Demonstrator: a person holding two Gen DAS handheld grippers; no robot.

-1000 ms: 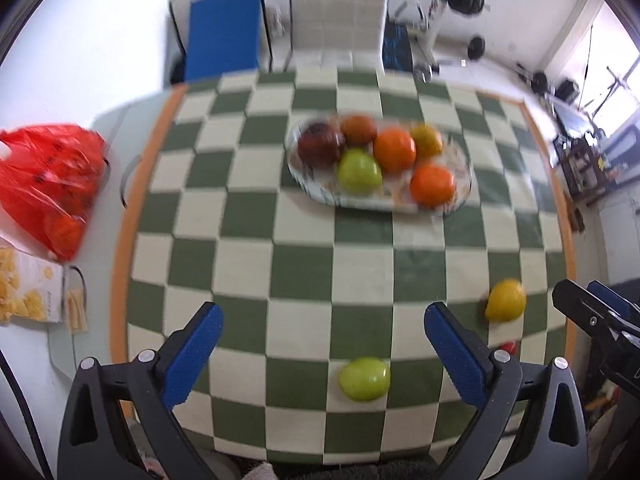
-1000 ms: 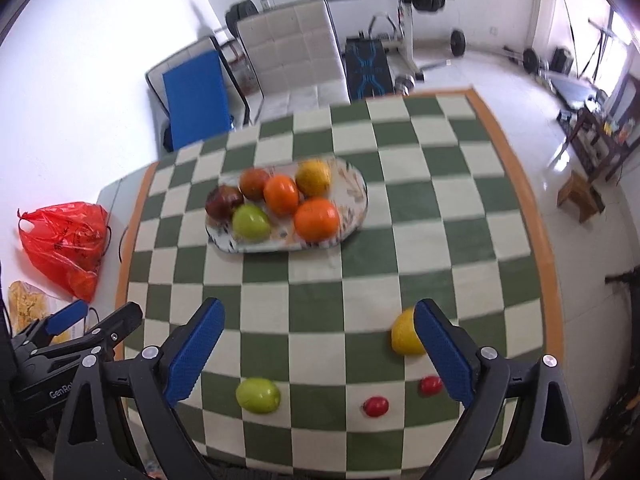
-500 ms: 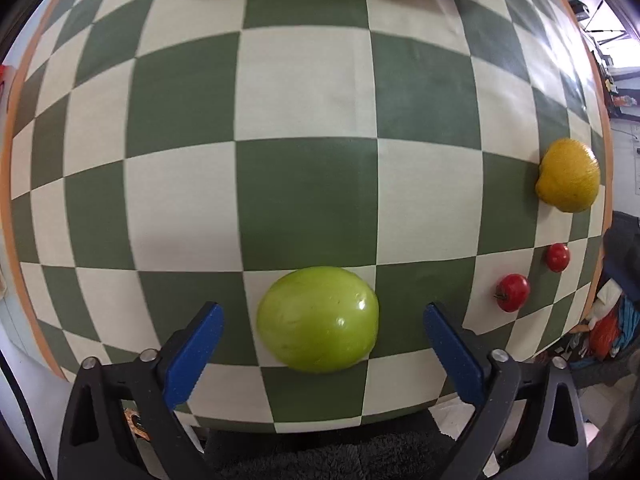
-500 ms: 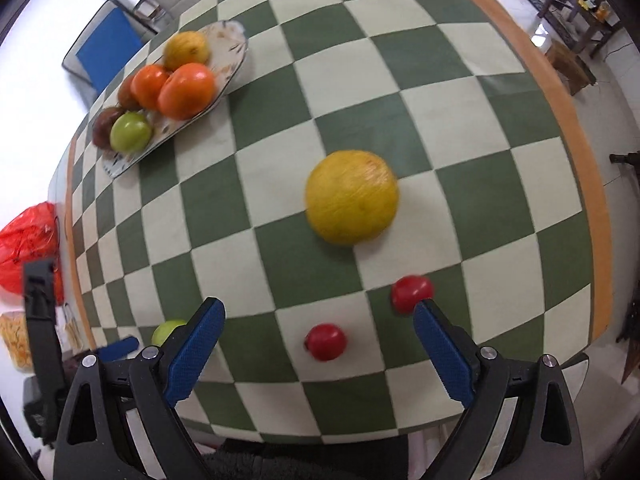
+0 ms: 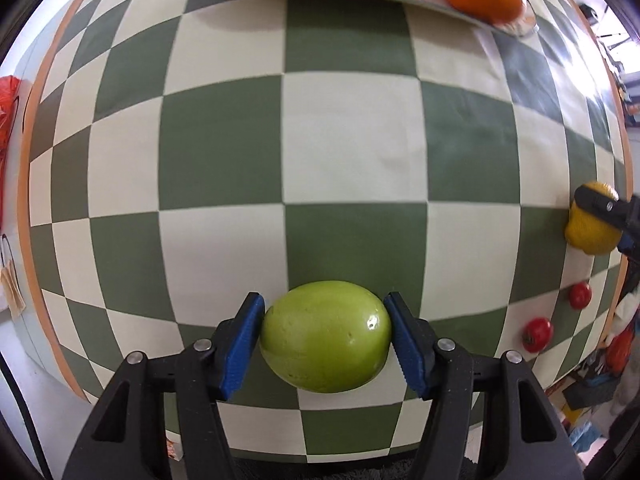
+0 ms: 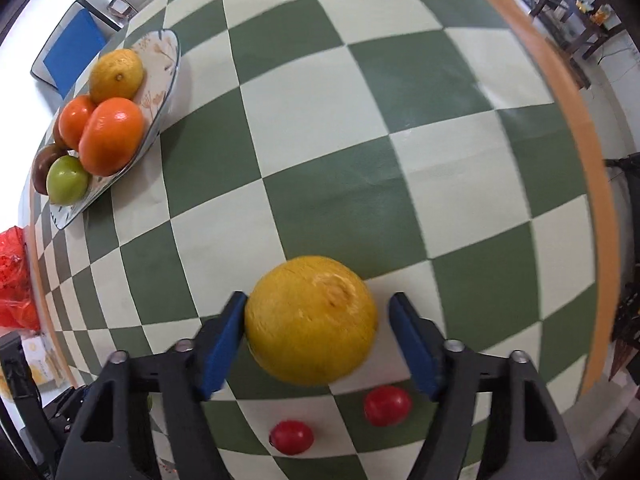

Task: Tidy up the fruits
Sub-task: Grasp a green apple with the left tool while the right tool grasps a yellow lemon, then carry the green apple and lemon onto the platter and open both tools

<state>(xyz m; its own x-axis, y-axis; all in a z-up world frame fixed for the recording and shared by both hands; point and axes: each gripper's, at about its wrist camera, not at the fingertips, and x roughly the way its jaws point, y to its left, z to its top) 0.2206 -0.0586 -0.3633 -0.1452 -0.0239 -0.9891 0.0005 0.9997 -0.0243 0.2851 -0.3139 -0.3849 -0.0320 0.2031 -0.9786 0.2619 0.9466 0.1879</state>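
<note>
Green fruit (image 5: 326, 336) near the worktop's (image 5: 352, 140) front edge is being closed on by the left gripper (image 5: 324, 346), whose blue fingers (image 5: 245, 344) touch both flanks, while the right gripper (image 6: 320, 350) narrows around the yellow fruit (image 6: 311, 320), for lifting to the plate (image 6: 160, 92).

Bright daylight filled both views, with glare washing out the bench (image 5: 560, 52) at the upper right of the left view. Fisheye distortion bulged the checks and darkened the corners. The yellow fruit (image 6: 311, 320) looked slightly motion-blurred; shadows were soft.
</note>
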